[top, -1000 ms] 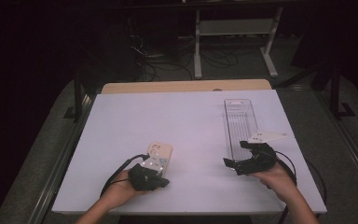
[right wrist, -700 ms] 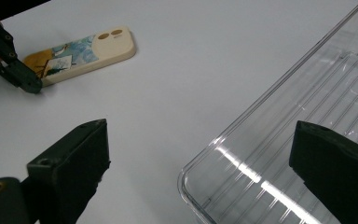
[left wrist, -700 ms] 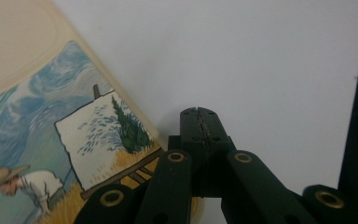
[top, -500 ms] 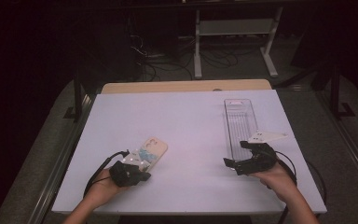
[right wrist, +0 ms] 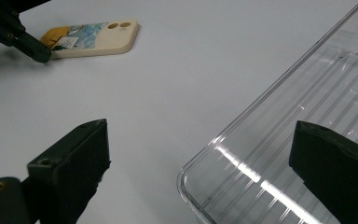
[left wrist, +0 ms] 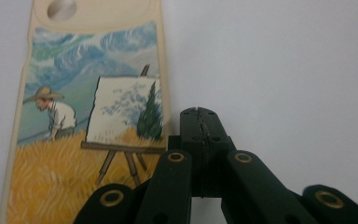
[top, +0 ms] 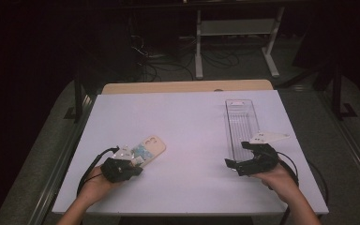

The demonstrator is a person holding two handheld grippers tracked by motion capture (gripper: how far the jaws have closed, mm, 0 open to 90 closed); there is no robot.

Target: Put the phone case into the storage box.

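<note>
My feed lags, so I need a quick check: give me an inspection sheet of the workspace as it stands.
Surface: white table, flat and bare between the things.
Job's things: phone case lying flat at front left, painted side up; clear tray at right, nothing in it.
Clutter: nothing seen.
Grippers: left gripper shut, tip beside the case's edge, nothing between the jaws; right gripper open, at the tray's near corner.
Cables: one trails from each gripper; more lie on the floor beyond the table.
Surroundings: dark room, white stand behind.
</note>
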